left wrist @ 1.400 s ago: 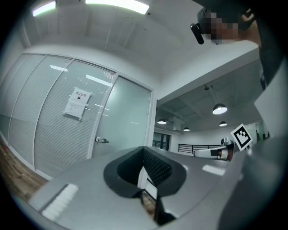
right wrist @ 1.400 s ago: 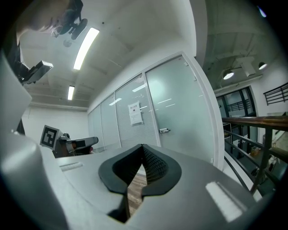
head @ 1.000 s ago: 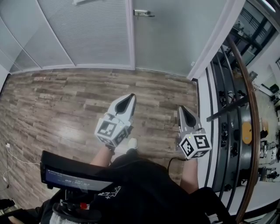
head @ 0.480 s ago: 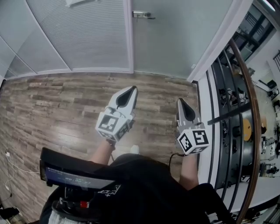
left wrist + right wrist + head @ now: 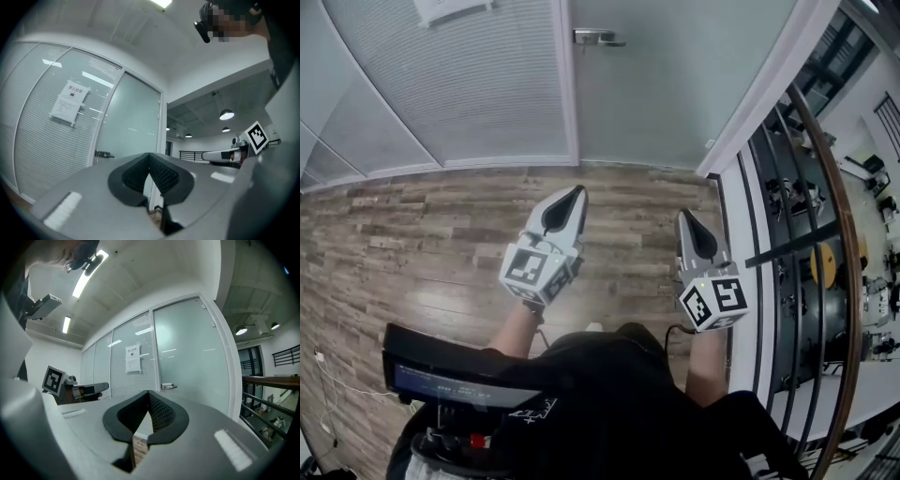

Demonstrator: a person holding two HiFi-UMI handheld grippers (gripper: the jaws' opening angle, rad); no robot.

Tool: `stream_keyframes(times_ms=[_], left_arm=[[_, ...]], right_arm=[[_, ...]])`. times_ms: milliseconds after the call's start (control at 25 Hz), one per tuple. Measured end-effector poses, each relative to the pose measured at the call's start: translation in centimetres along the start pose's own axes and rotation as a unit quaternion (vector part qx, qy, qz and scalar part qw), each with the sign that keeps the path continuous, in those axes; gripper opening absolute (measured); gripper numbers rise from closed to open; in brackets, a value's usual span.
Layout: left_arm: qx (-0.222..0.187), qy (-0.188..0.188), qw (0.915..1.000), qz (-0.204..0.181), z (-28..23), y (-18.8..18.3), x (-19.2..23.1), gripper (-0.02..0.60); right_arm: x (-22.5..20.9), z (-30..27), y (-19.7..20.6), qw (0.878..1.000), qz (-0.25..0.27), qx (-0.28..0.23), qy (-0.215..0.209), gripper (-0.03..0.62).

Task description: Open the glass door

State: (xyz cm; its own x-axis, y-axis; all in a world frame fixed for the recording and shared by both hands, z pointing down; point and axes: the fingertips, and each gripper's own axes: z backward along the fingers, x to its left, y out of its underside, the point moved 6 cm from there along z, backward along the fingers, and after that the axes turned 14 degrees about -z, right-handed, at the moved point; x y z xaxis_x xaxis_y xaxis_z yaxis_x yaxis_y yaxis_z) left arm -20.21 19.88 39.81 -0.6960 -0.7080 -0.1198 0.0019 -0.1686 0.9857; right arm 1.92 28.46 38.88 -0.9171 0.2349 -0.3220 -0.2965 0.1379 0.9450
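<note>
The frosted glass door (image 5: pixel 661 84) stands closed ahead, with its metal handle (image 5: pixel 598 38) near the left edge by the door frame (image 5: pixel 566 84). My left gripper (image 5: pixel 577 192) and right gripper (image 5: pixel 684 216) are held side by side over the wood floor, pointing at the door and well short of it. Both are shut with nothing between the pads. In the left gripper view the handle (image 5: pixel 104 154) shows left of the closed gripper tips (image 5: pixel 149 155). In the right gripper view the handle (image 5: pixel 169 386) sits just above the tips (image 5: pixel 148 393).
A frosted glass wall (image 5: pixel 459 94) with a paper sign (image 5: pixel 455 9) runs left of the door. A railing with a wooden top rail (image 5: pixel 836 206) borders the right side over an open drop. Wood flooring (image 5: pixel 422 244) spreads left. A cable (image 5: pixel 321 364) lies at the far left.
The person and both grippers have moved forward toward the door; the door, its handle and the wall foot now sit nearer in the head view. Both grippers stay shut.
</note>
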Motion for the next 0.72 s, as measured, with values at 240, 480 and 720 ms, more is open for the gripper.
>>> stream_keyframes(times_ms=[240,480,720], left_arm=[[0.007,0.009,0.9999,0.001,-1.9,1.2,1.0,0.000],[0.006,0.004,1.0000,-0.006,-3.8,1.3,2.6,0.000],[0.012,-0.014,0.9998,-0.011,-6.0,1.4,3.2,0.000]], right_arm=[[-0.9,-2.1,-0.1,1.000,-0.001,0.006,0.006,0.002],[-2.1,-5.2,-0.6,1.000,-0.006,0.007,-0.008,0.002],[-3.9,-7.7,-1.3,0.999,-0.007,0.016,-0.028,0.002]])
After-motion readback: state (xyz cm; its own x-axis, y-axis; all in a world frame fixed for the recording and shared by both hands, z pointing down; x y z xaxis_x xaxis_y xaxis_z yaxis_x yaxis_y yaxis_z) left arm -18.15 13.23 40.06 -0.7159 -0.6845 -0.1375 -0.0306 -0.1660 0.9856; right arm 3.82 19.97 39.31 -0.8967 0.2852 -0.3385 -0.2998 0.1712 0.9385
